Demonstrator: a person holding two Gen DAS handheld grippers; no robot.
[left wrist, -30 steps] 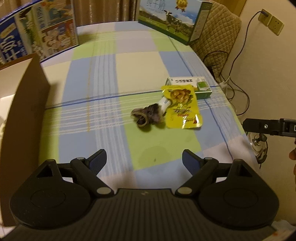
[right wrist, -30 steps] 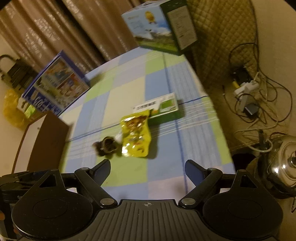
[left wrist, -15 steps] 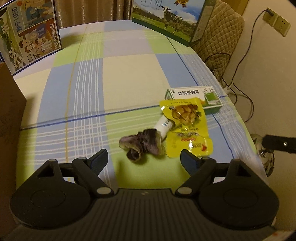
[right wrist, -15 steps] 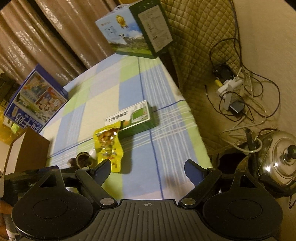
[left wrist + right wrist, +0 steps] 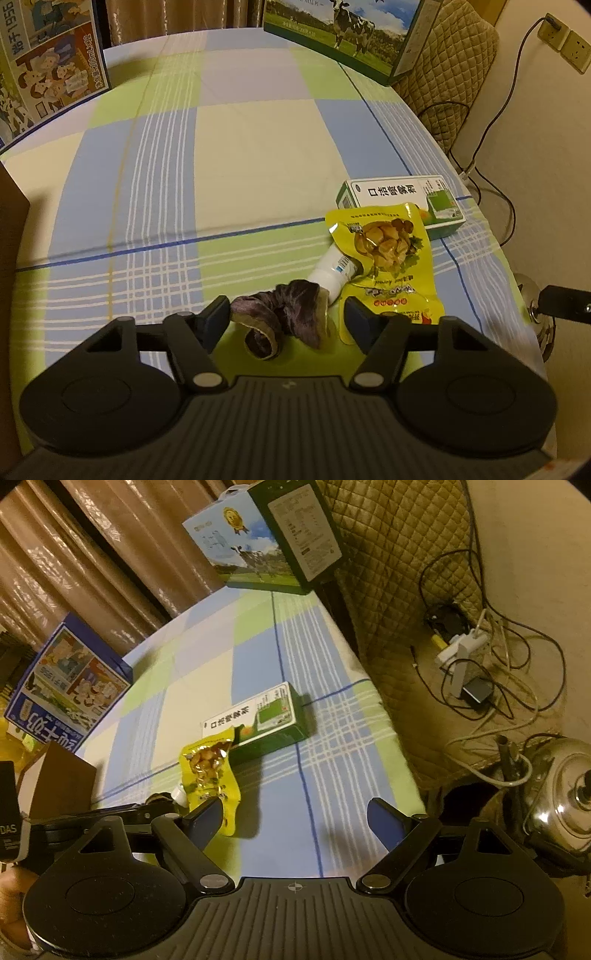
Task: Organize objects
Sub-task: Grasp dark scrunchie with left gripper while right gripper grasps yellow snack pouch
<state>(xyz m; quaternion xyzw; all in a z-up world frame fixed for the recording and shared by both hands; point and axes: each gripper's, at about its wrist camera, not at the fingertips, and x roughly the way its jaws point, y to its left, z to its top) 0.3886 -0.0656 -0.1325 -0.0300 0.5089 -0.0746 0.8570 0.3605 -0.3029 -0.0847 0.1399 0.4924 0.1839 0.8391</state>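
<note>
The checked-cloth surface (image 5: 258, 155) is ringed by cartons, curtains and floor cables. The purple scrunchie (image 5: 284, 314) lies between the wide-open, empty left tongs (image 5: 286, 319); it should be pinched centrally, clear of the yellow pouch (image 5: 388, 258). The right tongs (image 5: 295, 818) are held open and empty.

Purple scrunchie (image 5: 284, 314), yellow snack pouch (image 5: 388, 258), green-white box (image 5: 402, 201), blue-green plaid tablecloth (image 5: 221, 166).
</note>
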